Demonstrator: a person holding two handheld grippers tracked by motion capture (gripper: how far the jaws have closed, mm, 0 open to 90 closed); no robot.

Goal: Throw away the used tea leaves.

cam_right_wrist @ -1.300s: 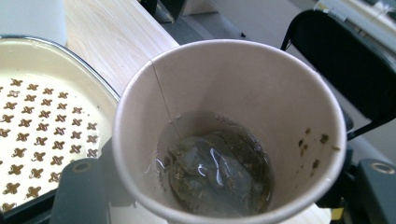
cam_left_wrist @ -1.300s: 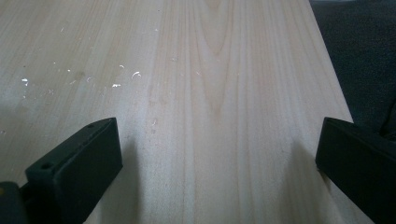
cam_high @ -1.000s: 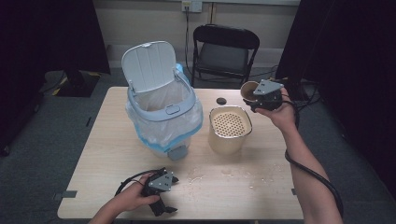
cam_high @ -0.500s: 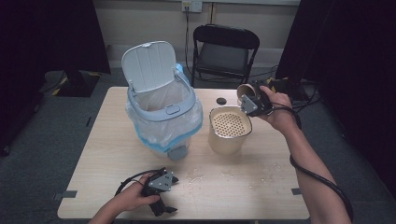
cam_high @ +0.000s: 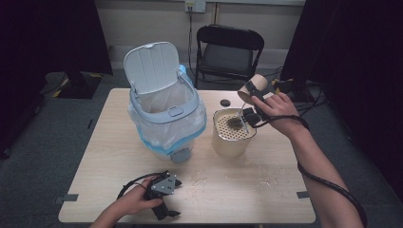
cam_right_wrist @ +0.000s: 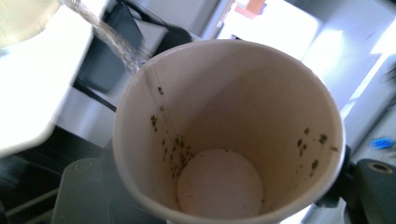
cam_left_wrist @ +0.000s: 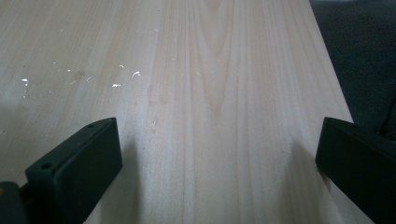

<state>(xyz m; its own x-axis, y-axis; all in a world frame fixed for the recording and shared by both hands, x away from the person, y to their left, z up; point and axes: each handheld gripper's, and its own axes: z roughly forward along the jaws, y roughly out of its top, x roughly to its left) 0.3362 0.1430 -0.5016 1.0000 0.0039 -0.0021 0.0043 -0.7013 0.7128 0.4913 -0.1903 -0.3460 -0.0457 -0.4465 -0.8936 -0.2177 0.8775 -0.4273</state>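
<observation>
High view: a paper cup point(cam_high: 251, 87) is held tipped on its side above the strainer pot point(cam_high: 231, 133), which stands toward the table's point(cam_high: 109, 142) far right part. The right gripper point(cam_high: 254, 102) is clamped on the cup, its jaws spread wide around the wall. A dark clump of wet leaves point(cam_high: 234, 123) lies on the pot's perforated insert. In the right gripper view the cup point(cam_right_wrist: 229, 135) is empty save for green flecks stuck to its inner wall. Left of the pot stands a lined bin point(cam_high: 164, 114), lid up. The left gripper point(cam_high: 164, 194) rests at the table's near edge, jaws apart with nothing between them.
</observation>
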